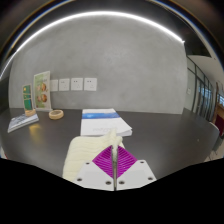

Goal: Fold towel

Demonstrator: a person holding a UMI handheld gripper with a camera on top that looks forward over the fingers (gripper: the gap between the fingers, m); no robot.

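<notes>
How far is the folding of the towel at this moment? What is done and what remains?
Already done, it seems: one folded towel, white with a blue edge, lies flat on the dark table beyond the fingers. In hand: the gripper is shut on a cream towel; a peak of the cloth stands pinched between the pads, and the rest hangs beside the fingers. Left: to lay this cloth down and finish its fold.

A tape roll (56,114), leaflet (23,121) and poster (41,91).
</notes>
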